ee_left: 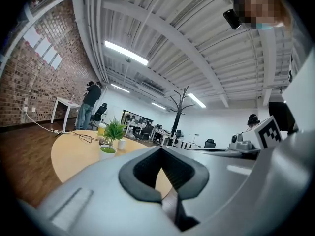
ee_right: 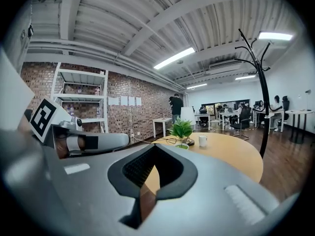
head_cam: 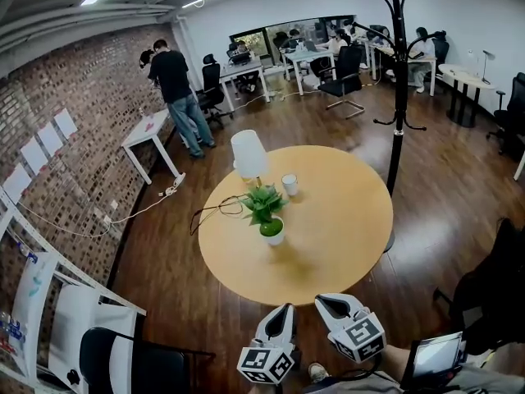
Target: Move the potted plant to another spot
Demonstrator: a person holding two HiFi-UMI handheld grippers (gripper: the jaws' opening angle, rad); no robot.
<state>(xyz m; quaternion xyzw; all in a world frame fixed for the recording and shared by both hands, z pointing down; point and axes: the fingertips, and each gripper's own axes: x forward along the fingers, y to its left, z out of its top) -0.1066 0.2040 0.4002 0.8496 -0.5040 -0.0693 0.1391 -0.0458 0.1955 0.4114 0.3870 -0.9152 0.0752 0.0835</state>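
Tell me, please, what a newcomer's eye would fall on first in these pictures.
The round wooden table fills the middle of the room, with the small potted plant on its left part near a white lamp and a white cup. A tall black coat stand rises by its far right edge, and a brick wall runs along the left. At the bottom edge, the left gripper and right gripper sit side by side, shut and empty.

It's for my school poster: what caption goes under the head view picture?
Left gripper and right gripper, both shut, face a round table with potted plant, lamp and cup.
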